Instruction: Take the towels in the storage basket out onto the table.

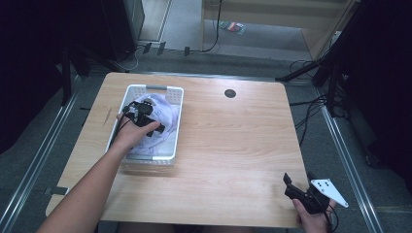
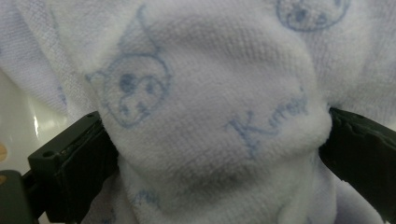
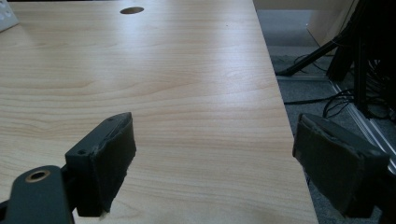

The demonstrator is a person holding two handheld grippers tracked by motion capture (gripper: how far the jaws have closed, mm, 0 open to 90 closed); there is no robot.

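A white towel (image 1: 164, 110) printed with pale blue cartoon faces and lettering lies bunched in a white plastic basket (image 1: 178, 127) on the left half of the wooden table (image 1: 233, 145). My left gripper (image 1: 142, 114) reaches down into the basket. In the left gripper view its jaws stand wide apart on either side of a thick fold of the towel (image 2: 210, 93), which bulges between them and touches both; the gripper (image 2: 212, 144) is open. My right gripper (image 1: 298, 179) hovers open over the table's near right corner, nothing between its pads (image 3: 114, 163).
A round cable hole (image 1: 230, 93) sits near the table's far edge. The table's right edge (image 3: 280, 116) runs just under the right gripper, with grey floor, cables and stand legs (image 3: 345, 51) beyond. A wooden cabinet (image 1: 272, 19) stands behind the table.
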